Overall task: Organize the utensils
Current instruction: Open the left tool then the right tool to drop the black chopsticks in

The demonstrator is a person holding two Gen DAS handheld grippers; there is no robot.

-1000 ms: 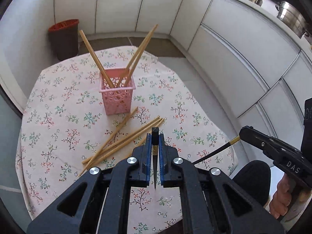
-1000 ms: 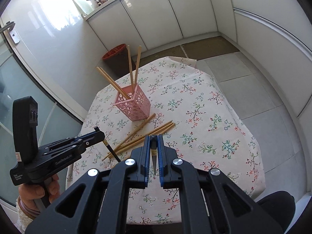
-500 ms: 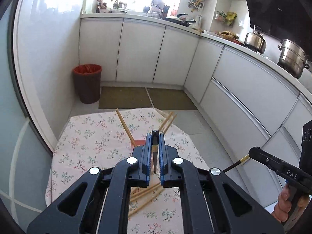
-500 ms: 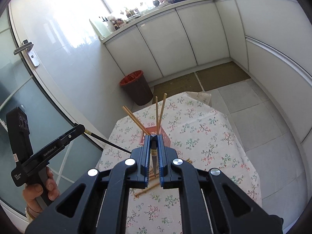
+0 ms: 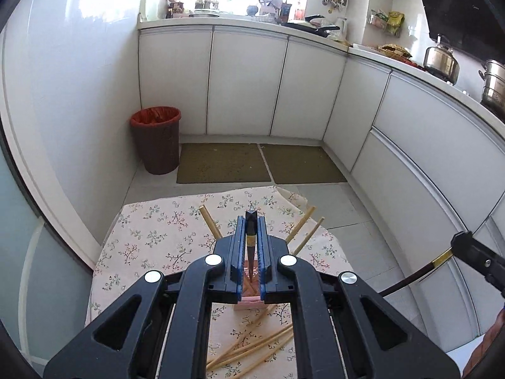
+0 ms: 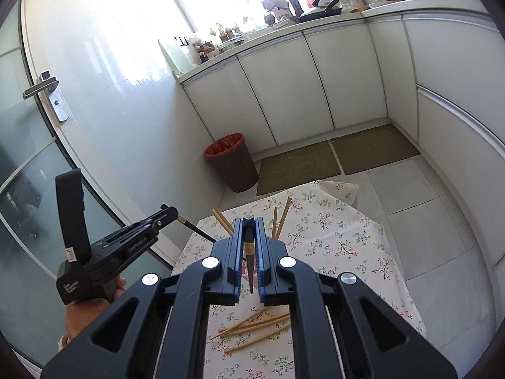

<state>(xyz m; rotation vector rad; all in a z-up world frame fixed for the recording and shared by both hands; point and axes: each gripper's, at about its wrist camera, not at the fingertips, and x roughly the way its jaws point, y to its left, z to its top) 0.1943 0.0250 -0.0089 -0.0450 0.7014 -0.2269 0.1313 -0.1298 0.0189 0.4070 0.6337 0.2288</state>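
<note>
My left gripper (image 5: pixel 251 221) is shut on a dark chopstick (image 5: pixel 250 243) with a gold band, held well above the floral table (image 5: pixel 151 237). The pink basket (image 5: pixel 249 298) is mostly hidden behind its fingers; bamboo chopsticks (image 5: pixel 209 225) stick up out of it. Several loose bamboo chopsticks (image 5: pixel 252 349) lie on the cloth below. My right gripper (image 6: pixel 249 221) is shut on a second dark chopstick (image 6: pixel 249 252) with a gold band, also high over the table. Each gripper shows in the other's view: the right gripper (image 5: pixel 467 246) and the left gripper (image 6: pixel 169 214), each with its chopstick pointing down.
A brown bin with a red liner (image 5: pixel 156 139) stands on the floor beyond the table, beside two mats (image 5: pixel 222 162). White cabinets (image 5: pixel 246 82) run along the back and right. A glass door with a handle (image 6: pixel 42 83) is on the left. A hand (image 6: pixel 85 312) holds the left tool.
Both grippers have risen and tipped upward with their dark chopsticks still held. The basket, plainly visible before, is now largely covered by the fingers, and the kitchen counters have come into view.
</note>
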